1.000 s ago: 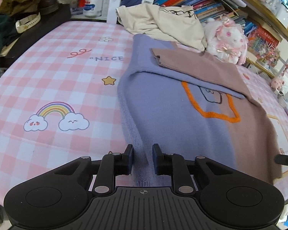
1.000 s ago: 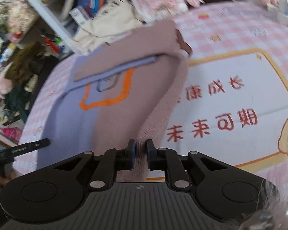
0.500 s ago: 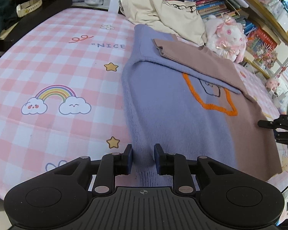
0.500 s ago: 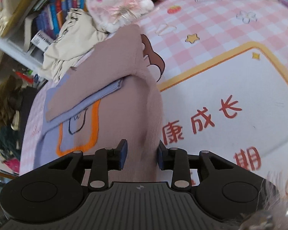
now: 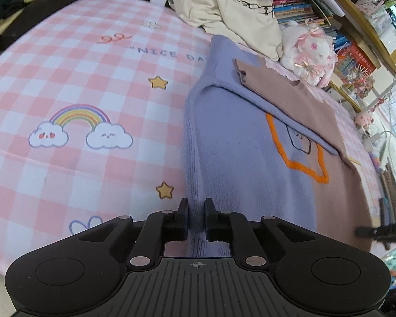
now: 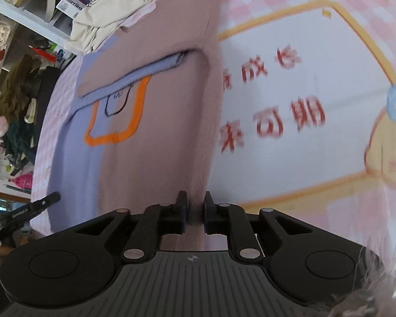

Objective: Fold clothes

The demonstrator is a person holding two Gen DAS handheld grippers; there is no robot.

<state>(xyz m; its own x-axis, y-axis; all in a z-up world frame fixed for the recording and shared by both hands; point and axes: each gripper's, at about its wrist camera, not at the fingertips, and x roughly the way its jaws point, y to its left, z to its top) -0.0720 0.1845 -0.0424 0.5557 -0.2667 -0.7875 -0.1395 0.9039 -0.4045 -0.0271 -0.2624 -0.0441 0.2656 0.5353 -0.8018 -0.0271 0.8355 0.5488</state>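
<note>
Two tongs are closing on one sweater (image 5: 240, 158): the left tongs (image 5: 196, 219) on its near lavender corner, the right tongs (image 6: 195, 215) on its near brown corner. It lies sleeve-folded on the pink checked counter (image 5: 79, 79). Only the left view shows the rainbow print (image 5: 80, 113); only the right shows red characters (image 6: 277, 116).

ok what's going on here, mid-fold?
Yes, mid-fold. A person with a handheld gripper in each hand is working a two-tone sweater laid on the pink checked cloth, its sleeves already folded across the chest. The left gripper is closing on the purple side's bottom hem, and the right gripper is closing on the brown side's bottom hem, with fabric between the fingers of each. The hem is not yet lifted. A cream garment waits behind.
</note>
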